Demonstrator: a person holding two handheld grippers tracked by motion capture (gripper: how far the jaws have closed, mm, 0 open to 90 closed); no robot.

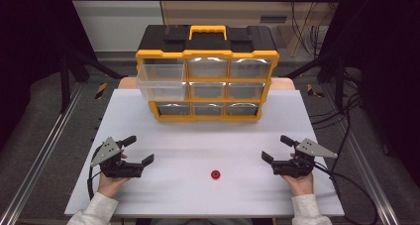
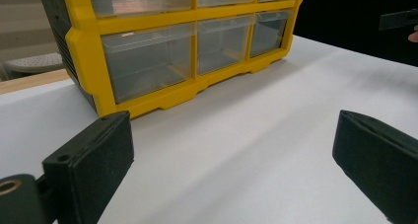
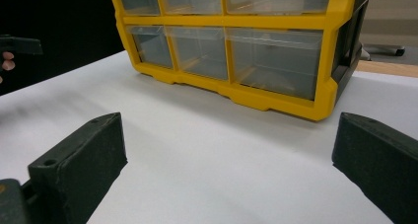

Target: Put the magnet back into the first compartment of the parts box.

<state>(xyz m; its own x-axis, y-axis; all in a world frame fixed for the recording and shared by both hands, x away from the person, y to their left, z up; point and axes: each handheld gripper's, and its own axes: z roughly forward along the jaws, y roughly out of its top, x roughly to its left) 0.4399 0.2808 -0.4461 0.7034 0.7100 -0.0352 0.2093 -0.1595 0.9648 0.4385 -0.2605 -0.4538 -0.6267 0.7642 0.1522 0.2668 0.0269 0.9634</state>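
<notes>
The left tongs (image 1: pixel 138 150) are held at the lower left of the high view, jaws spread wide with nothing between them. The right tongs (image 1: pixel 275 148) are held at the lower right, likewise wide open and empty. Both rest low over the white counter (image 1: pixel 198 136). A small red ring (image 1: pixel 215 174) lies on the counter at lower centre, between the two tongs and apart from both. A yellow organizer (image 1: pixel 207 81) stands at upper centre, its upper-left drawer (image 1: pixel 162 82) pulled out.

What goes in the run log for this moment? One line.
left claw open, empty | right claw open, empty | red ring on table between | top-left drawer pulled out
</notes>
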